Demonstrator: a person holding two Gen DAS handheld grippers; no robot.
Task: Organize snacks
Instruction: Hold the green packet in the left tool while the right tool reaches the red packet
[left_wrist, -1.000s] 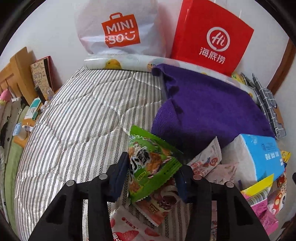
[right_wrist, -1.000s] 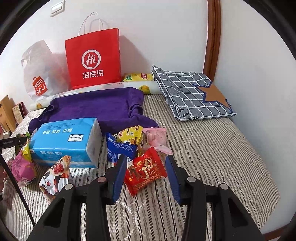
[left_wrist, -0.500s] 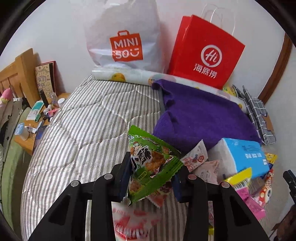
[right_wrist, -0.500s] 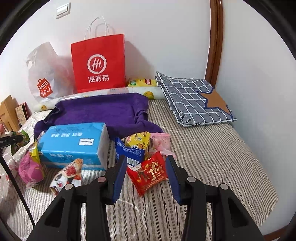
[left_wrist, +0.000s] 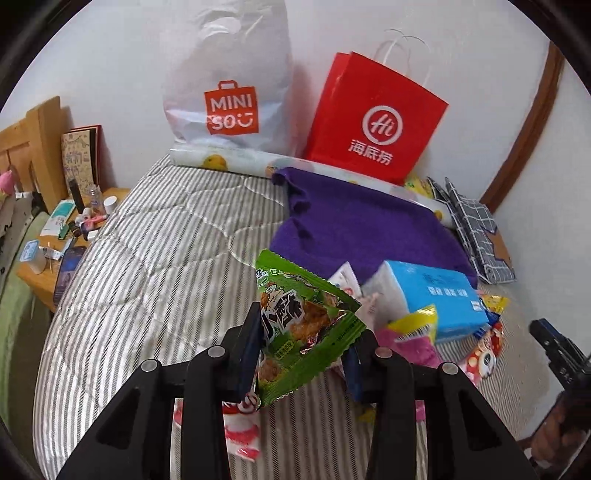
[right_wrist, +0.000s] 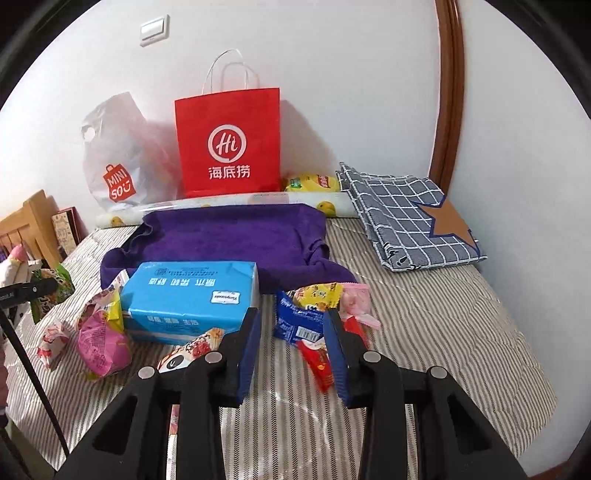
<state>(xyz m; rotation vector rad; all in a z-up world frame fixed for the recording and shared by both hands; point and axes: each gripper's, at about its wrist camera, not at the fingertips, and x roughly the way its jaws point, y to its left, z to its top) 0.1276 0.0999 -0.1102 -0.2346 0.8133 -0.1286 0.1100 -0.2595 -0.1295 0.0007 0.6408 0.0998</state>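
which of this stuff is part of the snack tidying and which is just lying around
Job: green packet, red packet, blue packet, pink packet.
Lying about: tissue pack, purple towel, checked cloth.

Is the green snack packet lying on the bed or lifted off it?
Lifted. The green snack packet hangs between the left gripper pads, above the striped bed cover.

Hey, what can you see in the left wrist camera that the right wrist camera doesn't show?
Only the left wrist view: the cluttered bedside table. Only the right wrist view: the wall light switch. Both: the red paper bag, purple towel, blue tissue pack, and the green snack packet held by the left gripper.
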